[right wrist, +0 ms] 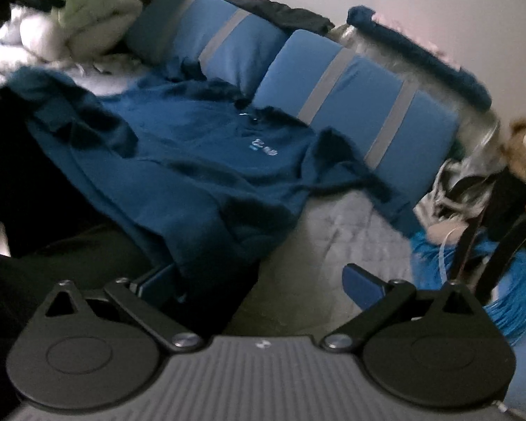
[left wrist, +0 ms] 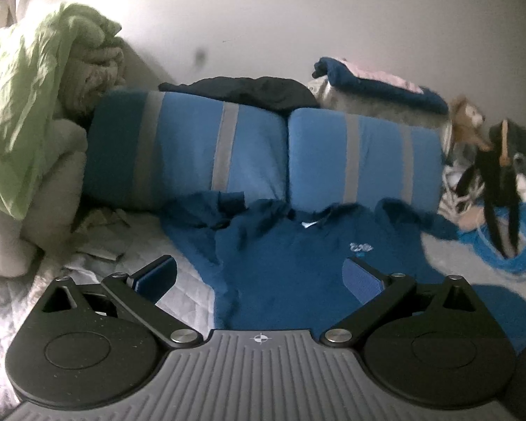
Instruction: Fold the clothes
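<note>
I saw the blue shirt (left wrist: 298, 263) spread on the quilt (right wrist: 333, 231), collar at twelve o'clock by the striped pillows (left wrist: 364, 158). My left gripper (left wrist: 259, 275) hovered released above it; my right gripper (right wrist: 259, 280) gaped at its hem.

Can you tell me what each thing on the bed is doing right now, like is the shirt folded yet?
Dark blue shirt with small chest logo: spread out, wrinkled, not folded.
Two blue pillows with grey stripes: side by side behind the shirt.
Light green blanket: bunched up.
Left gripper: open.
Right gripper: open.
</note>
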{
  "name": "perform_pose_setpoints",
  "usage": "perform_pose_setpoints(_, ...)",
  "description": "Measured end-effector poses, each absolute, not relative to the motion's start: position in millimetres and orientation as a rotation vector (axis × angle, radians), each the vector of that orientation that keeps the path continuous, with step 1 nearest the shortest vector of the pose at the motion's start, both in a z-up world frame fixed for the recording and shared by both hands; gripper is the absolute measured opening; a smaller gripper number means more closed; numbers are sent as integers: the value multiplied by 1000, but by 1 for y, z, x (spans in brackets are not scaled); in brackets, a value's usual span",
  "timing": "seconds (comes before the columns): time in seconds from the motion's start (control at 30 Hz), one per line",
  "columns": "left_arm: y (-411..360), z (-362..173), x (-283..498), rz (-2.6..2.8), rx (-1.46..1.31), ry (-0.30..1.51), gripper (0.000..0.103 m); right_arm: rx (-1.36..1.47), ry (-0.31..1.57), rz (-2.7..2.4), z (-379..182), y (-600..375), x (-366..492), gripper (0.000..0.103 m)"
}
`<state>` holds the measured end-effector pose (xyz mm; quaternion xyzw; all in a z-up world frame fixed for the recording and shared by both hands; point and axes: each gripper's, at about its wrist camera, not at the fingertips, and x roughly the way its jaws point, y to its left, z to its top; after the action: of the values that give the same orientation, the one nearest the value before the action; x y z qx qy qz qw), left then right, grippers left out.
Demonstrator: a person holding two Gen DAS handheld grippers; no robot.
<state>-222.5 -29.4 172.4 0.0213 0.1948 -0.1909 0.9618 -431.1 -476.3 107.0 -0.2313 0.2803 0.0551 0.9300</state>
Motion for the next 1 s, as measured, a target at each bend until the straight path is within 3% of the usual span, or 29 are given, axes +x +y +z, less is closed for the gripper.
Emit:
perform_pose_setpoints(0.2,-41,172,-232,-334,95,416,103,-633,513,54,102,-438,-426,99)
perform_pose_setpoints(0.3,-45,171,-235,-315,129,445,103,-676,498,33,102,-426,-421,89)
perform_pose_setpoints(0.5,-51,169,-246,-310,197,455,103,-736,537,66,110,-413,-409,51)
perform_pose_setpoints(0.57,-53,168,-250,-309,214,458,103,-751,569,84,110,-412,-405,29)
perform_pose_setpoints(0.67,-58,166,-259,-323,243,467,103,-747,610,92,112,-413,-400,13)
perform_pose_setpoints(1.0,-85,140,-297,-438,463,499,103,-540,646,36,153,-444,-379,8)
